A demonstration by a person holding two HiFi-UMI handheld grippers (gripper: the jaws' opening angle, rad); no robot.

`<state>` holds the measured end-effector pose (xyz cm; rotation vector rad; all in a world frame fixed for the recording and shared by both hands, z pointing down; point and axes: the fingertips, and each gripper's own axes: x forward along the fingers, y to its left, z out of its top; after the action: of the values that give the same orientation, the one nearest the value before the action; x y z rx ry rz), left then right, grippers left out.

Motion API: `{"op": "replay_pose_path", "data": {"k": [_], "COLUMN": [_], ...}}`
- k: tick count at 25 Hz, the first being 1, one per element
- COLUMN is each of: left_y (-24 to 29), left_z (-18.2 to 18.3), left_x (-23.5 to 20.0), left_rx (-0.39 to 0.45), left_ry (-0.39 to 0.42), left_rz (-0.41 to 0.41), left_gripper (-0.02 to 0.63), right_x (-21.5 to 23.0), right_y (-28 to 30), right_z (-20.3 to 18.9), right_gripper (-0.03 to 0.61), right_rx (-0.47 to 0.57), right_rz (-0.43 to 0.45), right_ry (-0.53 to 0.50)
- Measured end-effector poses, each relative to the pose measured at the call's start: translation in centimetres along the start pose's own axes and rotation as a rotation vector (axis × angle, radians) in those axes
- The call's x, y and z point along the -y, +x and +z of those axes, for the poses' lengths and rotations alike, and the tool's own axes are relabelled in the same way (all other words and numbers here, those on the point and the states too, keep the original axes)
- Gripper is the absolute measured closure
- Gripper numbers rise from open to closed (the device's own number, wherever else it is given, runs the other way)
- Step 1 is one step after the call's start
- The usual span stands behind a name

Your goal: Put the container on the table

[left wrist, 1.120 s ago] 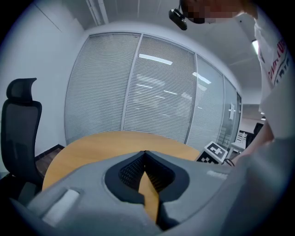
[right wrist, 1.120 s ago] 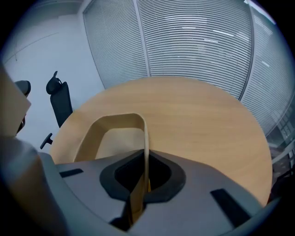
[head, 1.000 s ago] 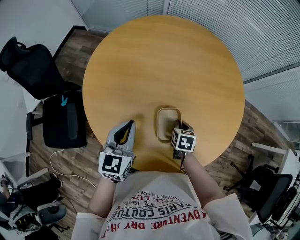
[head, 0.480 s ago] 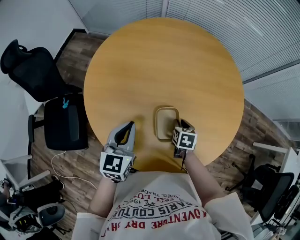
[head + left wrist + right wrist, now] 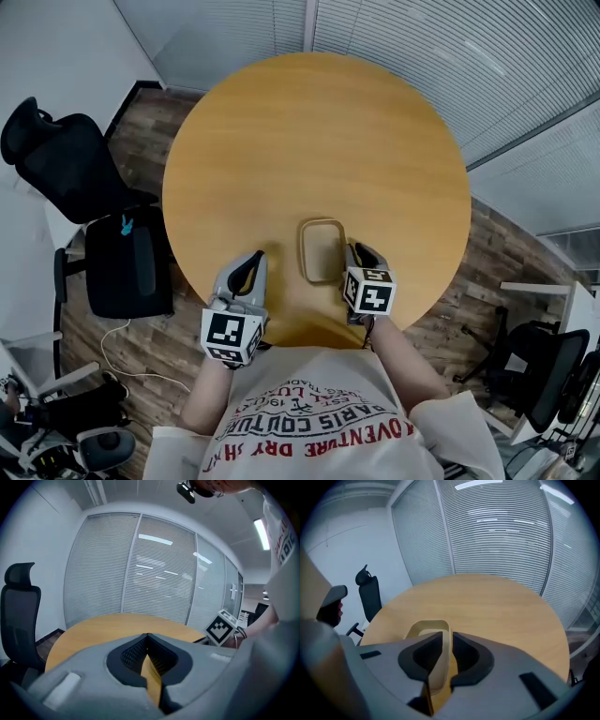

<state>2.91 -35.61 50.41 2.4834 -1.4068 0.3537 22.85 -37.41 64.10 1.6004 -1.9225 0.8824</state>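
A tan, shallow container (image 5: 322, 251) with rounded corners sits low over the near part of the round wooden table (image 5: 319, 141); I cannot tell whether it touches the top. My right gripper (image 5: 347, 255) is shut on its right rim. In the right gripper view the two jaws pinch the container's (image 5: 423, 631) thin wall, at the right gripper (image 5: 446, 638). My left gripper (image 5: 254, 261) hovers to the container's left, over the table's near edge, shut with nothing in it. In the left gripper view the left gripper (image 5: 147, 638) shows its tips together.
A black office chair (image 5: 70, 159) stands left of the table, with a black seat (image 5: 129, 262) beside it. Another chair (image 5: 544, 375) is at the lower right. A glass wall with blinds (image 5: 422, 37) runs behind the table. A cable (image 5: 117, 323) lies on the wooden floor.
The head view has shifted a little. The container and both grippers hold about the same places on the table, and the right gripper stays shut on the rim.
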Motion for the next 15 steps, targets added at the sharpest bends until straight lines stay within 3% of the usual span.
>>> {"op": "replay_pose_path", "data": {"k": [4, 11, 15], "left_y": [-0.5, -1.1, -1.3], "left_z": [0.7, 1.8, 3.2], "left_x": [0.6, 0.9, 1.7], "left_rx": [0.018, 0.043, 0.073], "left_ry": [0.01, 0.025, 0.047], "left_rz": [-0.004, -0.019, -0.036], "left_gripper": [0.615, 0.615, 0.615], "right_x": [-1.0, -3.4, -3.9], "right_y": [-3.9, -10.0, -13.3], "right_z": [2.5, 6.8, 9.5], "right_gripper": [0.567, 0.569, 0.569], "right_rx": [0.112, 0.343, 0.474], "right_rz": [0.06, 0.095, 0.118], "right_ry": [0.0, -0.131, -0.13]}}
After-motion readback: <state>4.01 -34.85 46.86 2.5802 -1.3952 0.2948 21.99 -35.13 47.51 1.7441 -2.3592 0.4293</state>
